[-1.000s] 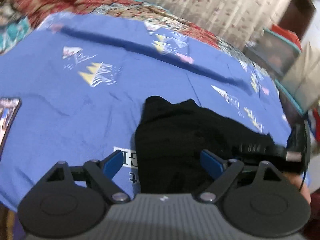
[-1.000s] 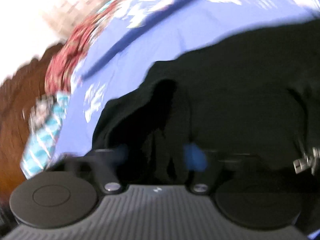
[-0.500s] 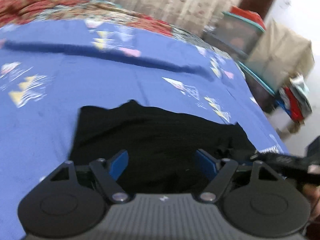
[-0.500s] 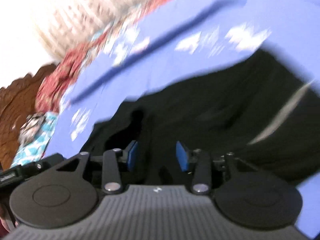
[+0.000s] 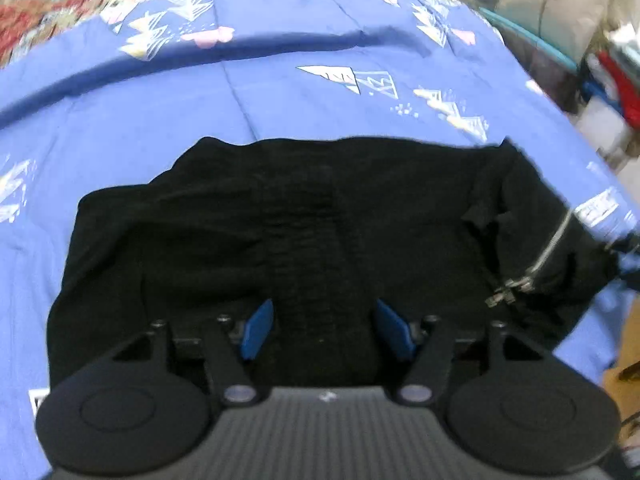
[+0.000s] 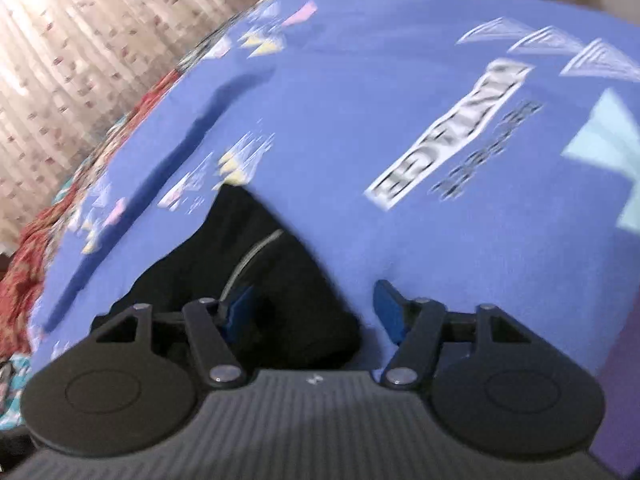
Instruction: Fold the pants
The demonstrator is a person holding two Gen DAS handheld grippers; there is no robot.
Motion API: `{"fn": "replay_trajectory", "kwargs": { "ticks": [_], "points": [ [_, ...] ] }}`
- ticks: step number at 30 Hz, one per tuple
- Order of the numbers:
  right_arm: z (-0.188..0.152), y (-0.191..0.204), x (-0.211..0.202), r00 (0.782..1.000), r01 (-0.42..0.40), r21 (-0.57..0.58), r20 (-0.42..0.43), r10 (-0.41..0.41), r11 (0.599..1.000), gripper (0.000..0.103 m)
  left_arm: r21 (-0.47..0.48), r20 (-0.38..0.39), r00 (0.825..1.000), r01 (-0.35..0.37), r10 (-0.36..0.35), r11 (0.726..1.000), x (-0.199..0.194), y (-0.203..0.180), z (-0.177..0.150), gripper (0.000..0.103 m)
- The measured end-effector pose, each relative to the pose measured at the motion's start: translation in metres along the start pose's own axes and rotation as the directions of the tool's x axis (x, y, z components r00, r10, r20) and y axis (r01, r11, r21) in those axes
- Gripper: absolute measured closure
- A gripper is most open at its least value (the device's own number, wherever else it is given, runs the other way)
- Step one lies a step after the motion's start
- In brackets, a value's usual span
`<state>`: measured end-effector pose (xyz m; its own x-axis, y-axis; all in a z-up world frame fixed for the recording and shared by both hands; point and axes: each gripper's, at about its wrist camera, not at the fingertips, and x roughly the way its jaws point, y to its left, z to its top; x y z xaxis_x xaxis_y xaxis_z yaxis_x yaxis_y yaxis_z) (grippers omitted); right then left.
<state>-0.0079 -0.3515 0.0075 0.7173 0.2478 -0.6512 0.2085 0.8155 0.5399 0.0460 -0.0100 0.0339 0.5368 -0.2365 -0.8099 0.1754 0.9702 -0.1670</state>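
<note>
The black pants (image 5: 312, 216) lie folded in a wide bundle on the blue bedsheet (image 5: 280, 92), with a silver zipper (image 5: 536, 264) showing at their right end. My left gripper (image 5: 326, 330) is open and empty, low over the near edge of the pants. In the right wrist view the pants (image 6: 260, 280) show at lower left with the zipper (image 6: 248, 260). My right gripper (image 6: 310, 314) is open and empty, with its left finger over the pants' edge and its right finger over bare sheet.
The bedsheet (image 6: 400, 100) carries printed triangles and a white label (image 6: 448, 132). A red patterned cover (image 5: 48, 12) lies at the far side. A curtain (image 6: 72, 40) hangs behind the bed. Storage boxes and clothes (image 5: 600, 68) stand off the bed's right side.
Both grippers moved over the pants. The right gripper opened wider and swung right towards the pants' end. The left gripper closed in over the pants' middle.
</note>
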Motion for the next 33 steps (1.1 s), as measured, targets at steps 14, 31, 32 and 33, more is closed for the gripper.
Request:
{"fn": "replay_trajectory", "kwargs": {
  "ticks": [14,31,32,33],
  "points": [
    [-0.032,0.141,-0.027,0.970,-0.237,-0.384,-0.049,0.236,0.893,0.084,-0.138,-0.008,0.931,0.360,-0.365,0.923,-0.034,-0.042,0.102,0.000],
    [-0.091,0.283,-0.008,0.839,-0.544,-0.567,-0.335,0.429,0.619,0.085,-0.211,0.180,0.972,0.189,-0.151,0.959,-0.092,0.096,0.041,0.084],
    [-0.099,0.291,0.000,0.828,-0.560,-0.566,-0.360,0.429,0.605,0.085,-0.248,0.166,0.978,0.166,-0.127,0.954,-0.087,0.110,0.035,0.084],
    [-0.109,0.297,0.011,0.817,-0.576,-0.557,-0.390,0.424,0.598,0.084,-0.284,0.142,0.985,0.139,-0.102,0.949,-0.081,0.125,0.027,0.083]
  ]
}}
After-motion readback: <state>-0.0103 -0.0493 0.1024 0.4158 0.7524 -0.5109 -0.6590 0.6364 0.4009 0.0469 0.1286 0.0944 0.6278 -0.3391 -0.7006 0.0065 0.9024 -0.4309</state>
